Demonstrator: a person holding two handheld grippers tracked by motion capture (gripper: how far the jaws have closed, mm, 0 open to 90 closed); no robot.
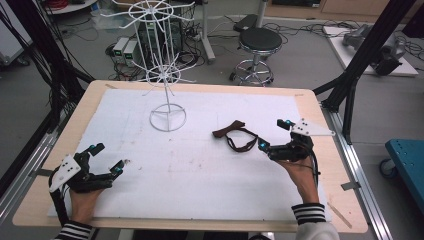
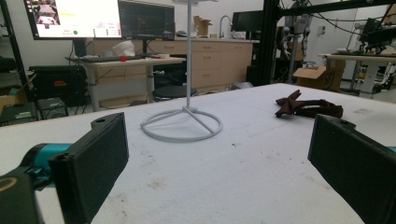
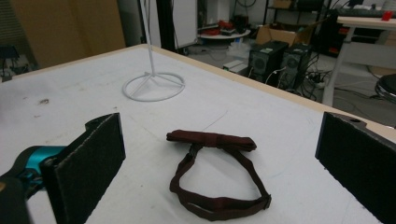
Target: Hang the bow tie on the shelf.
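- Bow tie [image 1: 237,135] is lying flat on the white mat [image 1: 200,175], right of centre in the high view, its strap looping toward the lower right; in the right gripper view it is sitting at centre frame, bow part at the top of the loop.
- Right gripper [image 1: 273,135] is facing the strap end from the right of the frame, jaws spread wide and gripping nothing; the nearer jaw tip is lying just beside the strap (contact cannot be told). Judgement: the wide spread is leaving room to straddle the band.
- Left gripper [image 1: 106,158] is resting low at the lower left of the high view, jaws likewise apart and empty, well clear of the tie. Judgement: it is parked out of the way, pointing toward the work.
- White wire stand [image 1: 167,80] is standing upright at upper centre, its ring base on the mat, arms bare (probably the hanging place for the tie).
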